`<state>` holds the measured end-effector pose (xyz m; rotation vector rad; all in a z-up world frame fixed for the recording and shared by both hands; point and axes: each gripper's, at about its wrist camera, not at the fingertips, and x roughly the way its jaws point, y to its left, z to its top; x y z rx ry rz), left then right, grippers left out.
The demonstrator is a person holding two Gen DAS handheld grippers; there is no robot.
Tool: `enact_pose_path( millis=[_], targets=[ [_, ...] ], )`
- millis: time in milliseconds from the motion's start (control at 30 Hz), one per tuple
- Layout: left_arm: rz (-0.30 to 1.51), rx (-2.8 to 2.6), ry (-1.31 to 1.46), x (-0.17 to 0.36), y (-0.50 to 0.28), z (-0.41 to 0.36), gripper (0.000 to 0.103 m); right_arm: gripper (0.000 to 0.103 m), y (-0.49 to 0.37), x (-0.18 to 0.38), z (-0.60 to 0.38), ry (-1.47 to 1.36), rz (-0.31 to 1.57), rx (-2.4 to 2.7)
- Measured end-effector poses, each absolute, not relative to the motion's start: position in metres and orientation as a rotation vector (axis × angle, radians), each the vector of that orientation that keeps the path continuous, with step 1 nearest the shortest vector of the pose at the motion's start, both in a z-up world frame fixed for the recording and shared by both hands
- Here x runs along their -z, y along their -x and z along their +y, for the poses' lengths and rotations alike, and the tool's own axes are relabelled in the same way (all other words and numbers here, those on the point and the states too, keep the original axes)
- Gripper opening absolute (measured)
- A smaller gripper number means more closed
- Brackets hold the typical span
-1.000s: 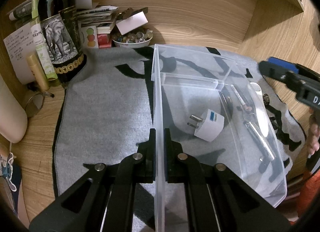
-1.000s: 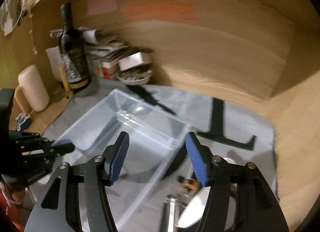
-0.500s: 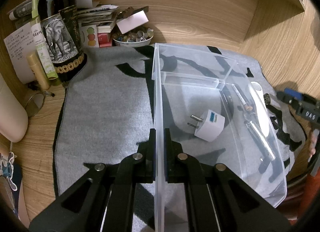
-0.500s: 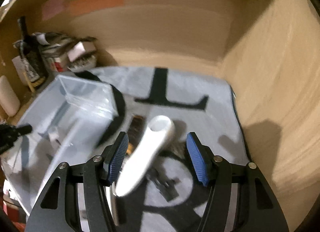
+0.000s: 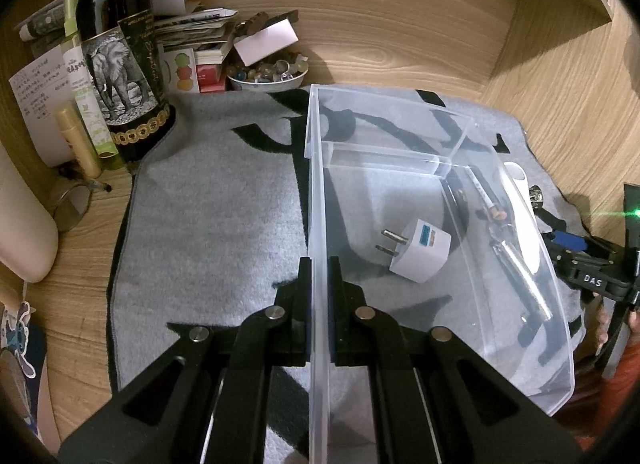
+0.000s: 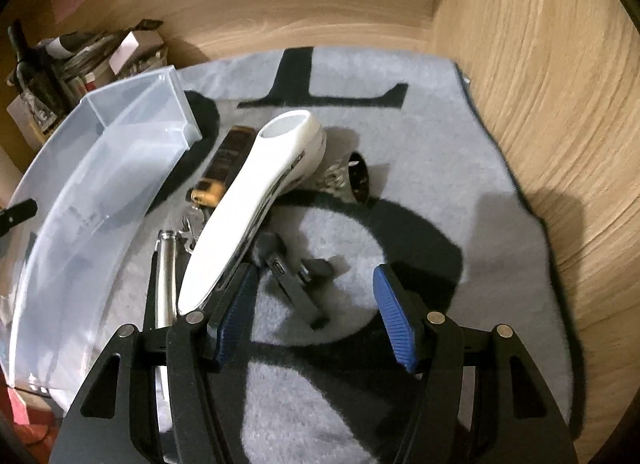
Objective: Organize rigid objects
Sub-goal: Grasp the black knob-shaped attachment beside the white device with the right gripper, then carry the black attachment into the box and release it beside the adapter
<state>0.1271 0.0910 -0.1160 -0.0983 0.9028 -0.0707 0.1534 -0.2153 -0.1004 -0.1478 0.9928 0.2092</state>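
Observation:
My left gripper [image 5: 319, 264] is shut on the left wall of a clear plastic bin [image 5: 316, 168] that stands on a grey mat. A white plug adapter [image 5: 420, 254] lies inside the bin. My right gripper [image 6: 314, 296] is open and empty, low over the mat just right of the bin [image 6: 100, 168]. In front of it lie a long white handheld device [image 6: 256, 200], a black folding tool [image 6: 296, 280], a silver pen-like tube [image 6: 164, 276], a dark rectangular lighter [image 6: 224, 164] and a small metal ring piece [image 6: 352, 178]. The right gripper also shows in the left wrist view [image 5: 576, 252].
A dark wine bottle [image 5: 120, 52] with an elephant label, tubes, papers, boxes and a bowl of beads [image 5: 266, 74] crowd the back left corner. Wooden walls close the back and the right side [image 6: 560, 104]. The grey mat [image 5: 208, 216] has black markings.
My right gripper swung from over the bin to the right and came down towards the loose items beside it. The left gripper and bin stayed still.

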Motion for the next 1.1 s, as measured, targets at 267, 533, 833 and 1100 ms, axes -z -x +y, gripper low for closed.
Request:
enact_pose_path(
  millis=[267,533,833,1100],
  targets=[
    [0.903,0.065,0.098,0.116,-0.127,0.091,0.005,0.027,-0.149,0.096,-0.211,0.167,0.953,-0.222],
    [0.903,0.065,0.098,0.116,-0.128,0.09,0.005,0.025,-0.145,0.082,-0.22,0.157,0.896,-0.185],
    [0.902,0.067,0.099,0.116,-0.128,0.09,0.005,0.025,-0.137,0.049,-0.212,0.158,0.807,-0.209],
    [0.898,0.075,0.099,0.115,-0.128,0.089,0.005,0.025,-0.136,0.019,-0.178,0.175,0.706,-0.294]
  ],
)
